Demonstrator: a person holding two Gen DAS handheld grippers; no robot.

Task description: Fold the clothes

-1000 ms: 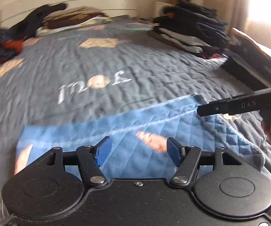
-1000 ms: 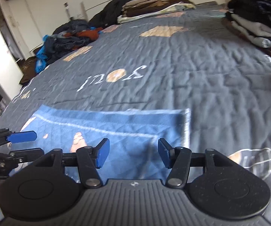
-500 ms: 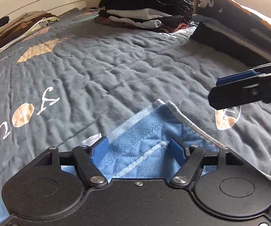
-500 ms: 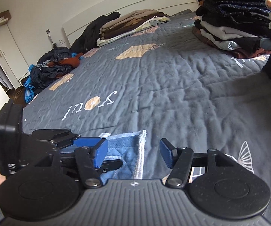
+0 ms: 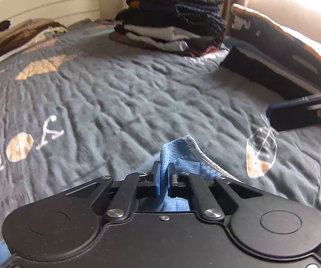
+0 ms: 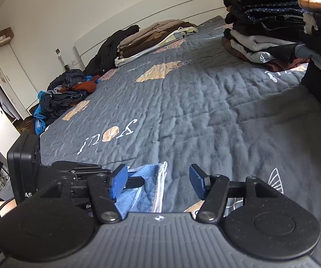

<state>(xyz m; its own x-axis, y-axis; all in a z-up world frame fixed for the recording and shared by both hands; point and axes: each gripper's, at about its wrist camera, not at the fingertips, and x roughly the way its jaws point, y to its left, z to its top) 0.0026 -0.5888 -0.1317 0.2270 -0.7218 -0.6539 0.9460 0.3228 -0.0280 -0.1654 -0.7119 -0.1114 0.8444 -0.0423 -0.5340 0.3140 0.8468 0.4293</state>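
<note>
On the near edge of the grey bed quilt [image 5: 138, 102], the left tongs [image 5: 163, 179] pinch a raised corner of the blue cloth [image 5: 182, 156] tightly. Just right of the cloth, the right tongs [image 6: 158, 181] hang wide open, gripping nothing. Beyond the cloth, at the quilt's far end, sits a stack of folded clothes [image 5: 171, 24].
</note>
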